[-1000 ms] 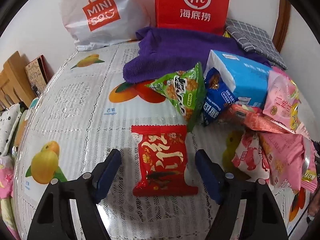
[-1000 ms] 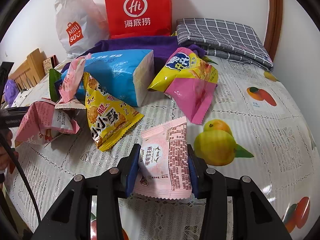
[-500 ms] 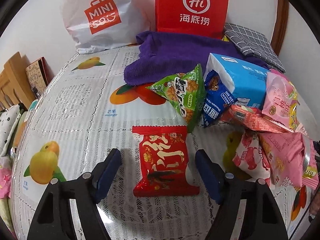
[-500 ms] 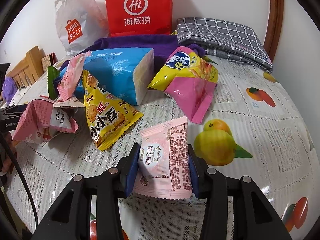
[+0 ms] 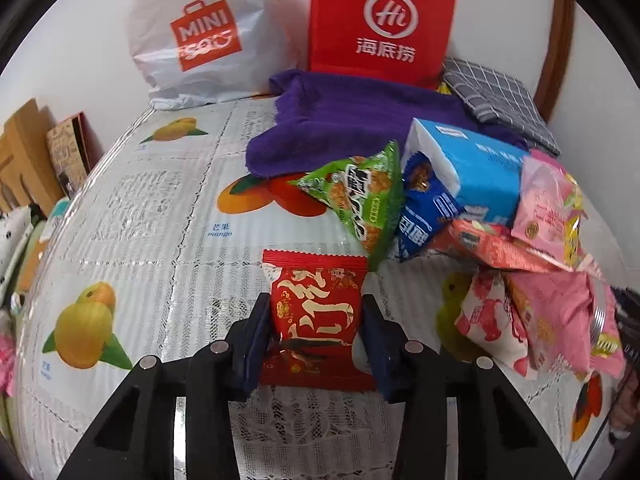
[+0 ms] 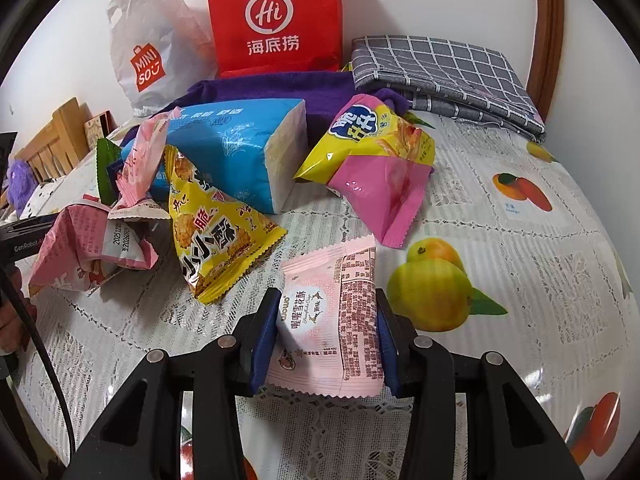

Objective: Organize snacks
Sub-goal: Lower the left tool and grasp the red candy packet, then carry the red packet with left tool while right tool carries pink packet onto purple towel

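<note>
Red snack packet (image 5: 316, 312), pink snack packet (image 6: 328, 320), each clamped

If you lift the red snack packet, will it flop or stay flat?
Probably a bit of both. The red packet is a thin, shiny, crinkled wrapper, so its free edges may droop and it could slip. The left hand-held gripper squeezes its puffy middle, which looks stiffer. It is likely light.

Blue snack packet (image 5: 424, 216): partly hidden behind the green packet (image 5: 360, 196).
Pink packet (image 6: 328, 320): sides covered (by tong pads).
Fine print: unreadable.
</note>
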